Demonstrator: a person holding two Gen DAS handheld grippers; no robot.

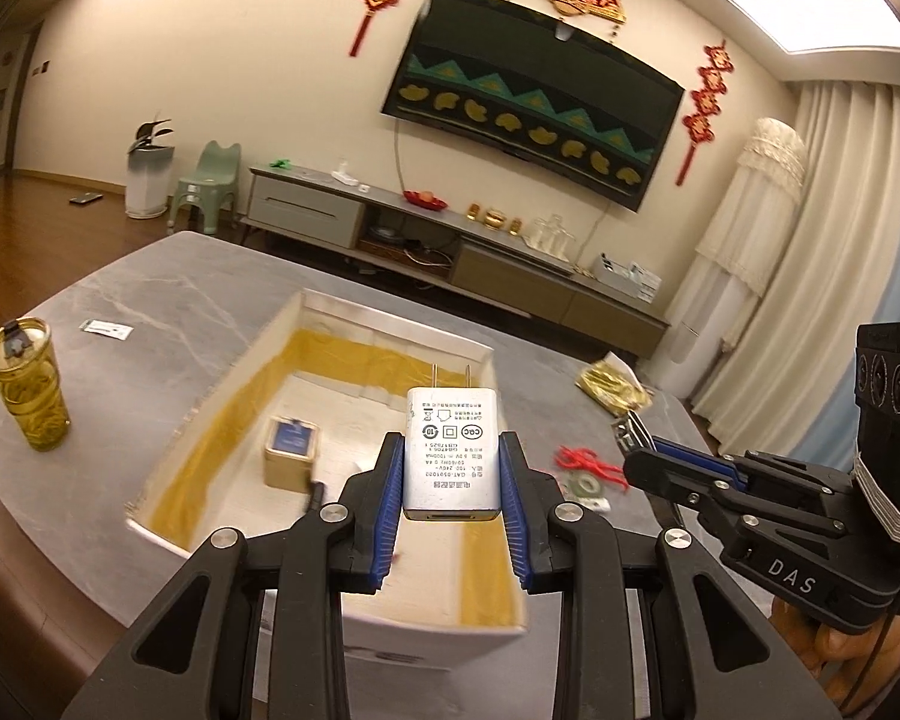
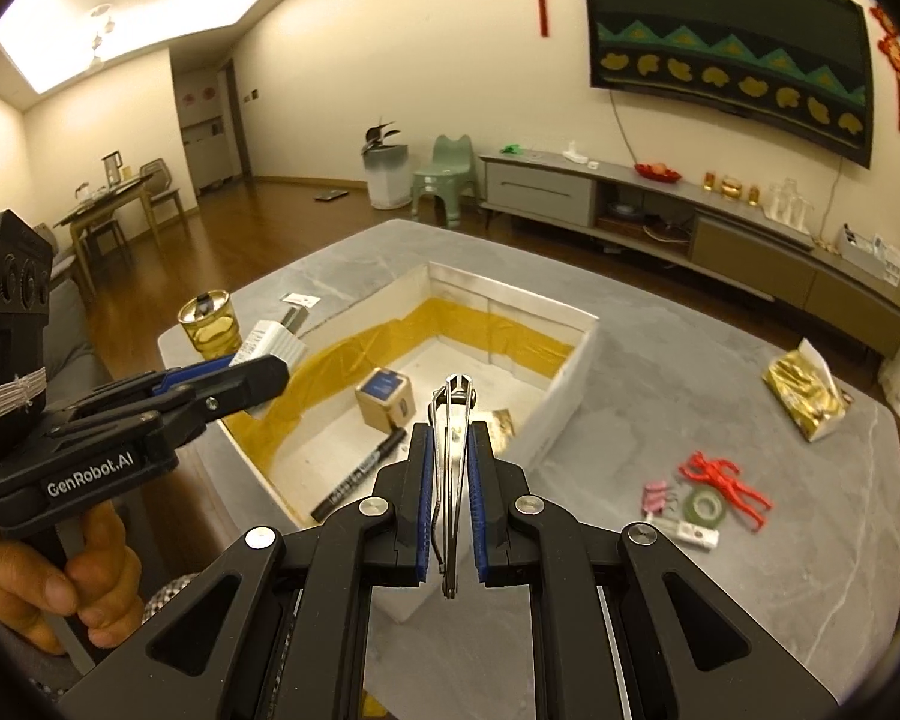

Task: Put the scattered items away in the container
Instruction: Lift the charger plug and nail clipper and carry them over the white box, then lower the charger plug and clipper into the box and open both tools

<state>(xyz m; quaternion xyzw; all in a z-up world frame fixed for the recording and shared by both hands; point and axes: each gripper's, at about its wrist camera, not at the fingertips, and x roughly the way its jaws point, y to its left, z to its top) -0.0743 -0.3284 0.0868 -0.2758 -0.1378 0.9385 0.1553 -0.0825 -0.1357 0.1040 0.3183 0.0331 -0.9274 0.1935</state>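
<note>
My left gripper (image 1: 452, 468) is shut on a white plug charger (image 1: 453, 456), held prongs forward above the open white box (image 1: 222, 384) with its yellow-lined walls. The same charger (image 2: 276, 345) shows in the right wrist view beside the left gripper (image 2: 252, 378). My right gripper (image 2: 450, 450) is shut on metal nail clippers (image 2: 453, 420), held over the box's (image 2: 561, 396) near right corner. Inside the box lie a small wooden cube with a blue face (image 2: 385, 399) and a black marker (image 2: 360, 474). On the table remain a red cord (image 2: 726, 480), a green tape roll (image 2: 707, 507) and small packets (image 2: 687, 531).
A yellow glass tumbler (image 1: 27, 387) stands at the table's left edge, with a small card (image 1: 107, 330) behind it. A gold foil packet (image 2: 807, 399) lies at the far right of the grey marble table (image 2: 720, 360). A hand (image 2: 60, 588) holds the left gripper's handle.
</note>
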